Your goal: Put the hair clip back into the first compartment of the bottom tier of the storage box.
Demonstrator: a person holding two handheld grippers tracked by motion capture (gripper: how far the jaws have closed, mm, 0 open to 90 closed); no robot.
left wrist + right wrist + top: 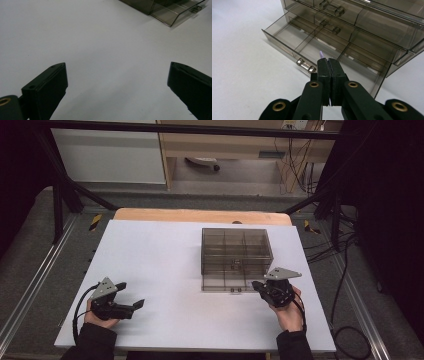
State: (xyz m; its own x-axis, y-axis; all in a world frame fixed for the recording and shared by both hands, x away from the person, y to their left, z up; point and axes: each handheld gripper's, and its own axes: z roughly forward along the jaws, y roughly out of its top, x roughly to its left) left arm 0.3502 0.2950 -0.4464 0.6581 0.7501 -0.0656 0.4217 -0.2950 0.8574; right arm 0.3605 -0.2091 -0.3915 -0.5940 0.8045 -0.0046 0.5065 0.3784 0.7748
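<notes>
A: Drawer (317, 47) status?

B: Bottom one's pulled out of the smoky organiser (236, 251), mid-table toward the right edge. Right gripper (328, 61) pinched on a small lilac bit (321, 54), just over the drawer front w/ its knobs.

A: Left gripper (117, 75)?

B: Jaws wide, holding nothing, near the front-left corner. I'd centre over one compartment, go low, then let go.

Pinched between the pressed-together jaws of the right gripper (328, 60), just in front of the drawer unit (352, 32), a small purple tip (321, 54) pokes out; the rest is hidden, its identity unclear.
</notes>
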